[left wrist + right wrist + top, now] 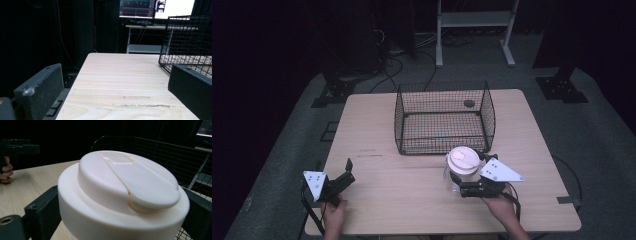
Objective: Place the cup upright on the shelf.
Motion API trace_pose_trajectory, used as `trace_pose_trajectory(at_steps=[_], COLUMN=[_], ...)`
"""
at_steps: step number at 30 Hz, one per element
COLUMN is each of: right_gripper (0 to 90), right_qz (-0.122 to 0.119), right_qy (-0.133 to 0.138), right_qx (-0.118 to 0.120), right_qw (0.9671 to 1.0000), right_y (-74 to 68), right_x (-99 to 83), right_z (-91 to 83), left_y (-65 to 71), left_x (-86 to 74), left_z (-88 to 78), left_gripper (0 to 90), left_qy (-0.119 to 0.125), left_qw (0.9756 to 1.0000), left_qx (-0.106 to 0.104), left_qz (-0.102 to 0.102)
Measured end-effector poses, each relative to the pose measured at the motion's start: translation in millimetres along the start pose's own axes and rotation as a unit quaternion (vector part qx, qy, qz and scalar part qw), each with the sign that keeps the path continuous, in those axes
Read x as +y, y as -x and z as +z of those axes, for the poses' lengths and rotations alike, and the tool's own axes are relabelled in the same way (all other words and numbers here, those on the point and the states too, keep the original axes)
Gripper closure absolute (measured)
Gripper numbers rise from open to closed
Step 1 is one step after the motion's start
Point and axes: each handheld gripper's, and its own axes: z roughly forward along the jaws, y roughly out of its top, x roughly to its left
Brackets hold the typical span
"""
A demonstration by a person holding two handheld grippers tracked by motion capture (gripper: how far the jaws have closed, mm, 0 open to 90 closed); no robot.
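A clear jar with a cream-white lid [460, 161] stands just in front of the black wire basket [444, 131], right of the table's middle. My right gripper [456, 183] comes at it from the right, jaws pressed on both sides of the jar body under the lid, shut on it. The right gripper view has the lid [125, 182] close up between the two jaws. At the front left of the table my left gripper [348, 173] is open, holding nothing. In its own view the left gripper [115, 85] has only bare wood between its jaws.
The wooden table [402, 195] has free room across its front and left. The basket [190, 42] is open-topped with nothing in it. A white metal stand [474, 22] and cables lie on the floor behind. Monitors [155, 7] glow in the background.
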Motion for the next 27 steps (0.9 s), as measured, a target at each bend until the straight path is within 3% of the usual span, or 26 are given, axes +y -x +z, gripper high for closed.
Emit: trace_pose_trajectory(at_steps=[7,27], right_gripper=[4.5,4.6], right_qz=[0.000,-0.025], right_qy=[0.000,0.023], right_qx=[0.000,0.000], right_qw=[1.0000,0.9994], right_y=[3.2,23.7], right_x=[10.1,75.0], right_z=[-2.4,7.0], left_y=[-0.1,0.3], left_x=[0.0,0.0], left_z=[0.1,0.1], left_gripper=[0.0,0.0], left_qy=[0.001,-0.001], left_qw=[1.0000,1.0000], left_qx=[-0.002,-0.002], left_qz=[-0.001,0.000])
